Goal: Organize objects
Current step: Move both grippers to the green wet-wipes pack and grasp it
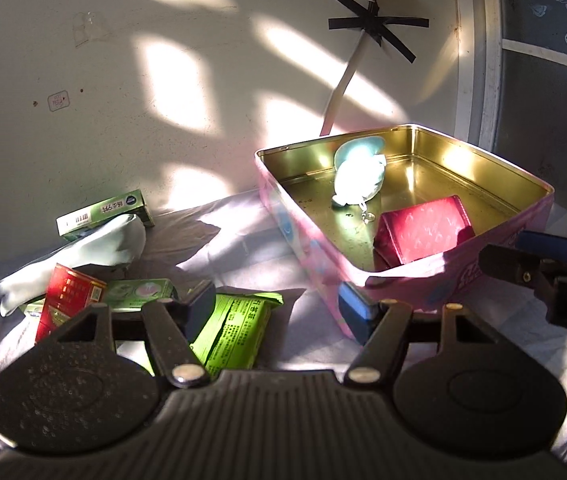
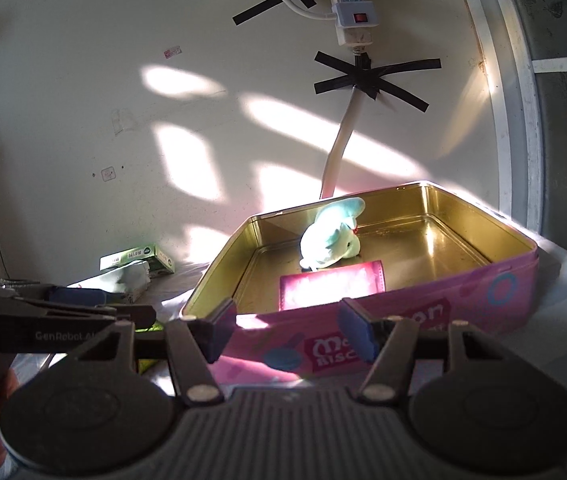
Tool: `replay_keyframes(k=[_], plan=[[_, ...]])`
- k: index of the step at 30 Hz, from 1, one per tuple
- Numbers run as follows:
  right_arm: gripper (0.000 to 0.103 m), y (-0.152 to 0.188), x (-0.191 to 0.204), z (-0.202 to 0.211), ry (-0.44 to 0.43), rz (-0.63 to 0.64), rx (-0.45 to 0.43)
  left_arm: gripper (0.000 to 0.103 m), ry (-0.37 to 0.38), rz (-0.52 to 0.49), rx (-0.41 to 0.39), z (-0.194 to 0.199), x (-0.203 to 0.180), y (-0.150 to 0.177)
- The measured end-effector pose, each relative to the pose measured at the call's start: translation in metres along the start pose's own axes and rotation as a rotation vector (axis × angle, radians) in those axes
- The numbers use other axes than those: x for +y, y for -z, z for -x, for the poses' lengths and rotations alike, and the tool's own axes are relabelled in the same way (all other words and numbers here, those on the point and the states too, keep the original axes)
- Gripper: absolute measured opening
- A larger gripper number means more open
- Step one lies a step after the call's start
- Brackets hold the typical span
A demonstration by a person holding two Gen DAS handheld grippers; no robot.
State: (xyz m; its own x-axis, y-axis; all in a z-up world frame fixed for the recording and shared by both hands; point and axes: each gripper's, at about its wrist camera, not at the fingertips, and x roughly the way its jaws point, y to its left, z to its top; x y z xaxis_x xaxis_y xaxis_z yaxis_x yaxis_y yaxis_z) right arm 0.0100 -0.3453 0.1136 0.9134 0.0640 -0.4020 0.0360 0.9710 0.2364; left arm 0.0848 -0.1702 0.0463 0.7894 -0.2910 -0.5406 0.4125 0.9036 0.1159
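At your far left a white pouch [image 1: 83, 252] lies slumped on the cloth [image 1: 243, 232], with a green box [image 1: 103, 212] just behind it against the wall [image 1: 83, 60]. In front of the pouch sit a red box [image 1: 69, 296] and a small green carton [image 1: 143, 292], touching each other. Next comes a green packet [image 1: 235, 332], flat on the cloth. Your left gripper [image 1: 279, 304] hangs just above it, jaws partly open and holding nothing; the left pad is over the packet's edge, the right pad near the tin's corner.

Further right stands the pink tin [image 1: 315, 248], lid off, gold inside. In it a pale blue plush toy [image 1: 357, 178] rests toward the back, and a red wallet [image 1: 423, 232] lies in front of the plush toy, by the near wall.

Your right gripper [image 2: 289, 326] is held before the tin's near side, jaws partly apart and empty, nothing between the pads. In the left view its black body shows at the right edge, beside the tin. On the wall above, a power strip [image 2: 351, 12] hangs, its cable [image 2: 339, 148] fixed with crossed black tape [image 2: 371, 80].
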Motion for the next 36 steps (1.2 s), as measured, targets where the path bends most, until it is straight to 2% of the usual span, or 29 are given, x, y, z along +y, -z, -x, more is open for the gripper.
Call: replay_keyframes(k=[17, 24, 28, 31, 36], plan=[[0.058, 0.028, 0.083, -0.035, -0.113, 0.142, 0.139, 0.07, -0.124, 0.157, 0.076, -0.001, 0.09, 0.059], [0.06, 0.034, 0.101, -0.053, -0.175, 0.124, 0.201, 0.07, -0.177, 0.209, 0.09, -0.006, 0.12, 0.076], [0.063, 0.028, 0.11, -0.061, -0.172, 0.144, 0.194, 0.07, -0.187, 0.235, 0.107, -0.014, 0.133, 0.083], [0.063, 0.017, 0.119, -0.069, -0.18, 0.161, 0.173, 0.074, -0.18, 0.249, 0.097, -0.015, 0.136, 0.086], [0.063, 0.002, 0.135, -0.104, -0.179, 0.216, 0.177, 0.075, -0.165, 0.259, 0.089, -0.014, 0.138, 0.088]])
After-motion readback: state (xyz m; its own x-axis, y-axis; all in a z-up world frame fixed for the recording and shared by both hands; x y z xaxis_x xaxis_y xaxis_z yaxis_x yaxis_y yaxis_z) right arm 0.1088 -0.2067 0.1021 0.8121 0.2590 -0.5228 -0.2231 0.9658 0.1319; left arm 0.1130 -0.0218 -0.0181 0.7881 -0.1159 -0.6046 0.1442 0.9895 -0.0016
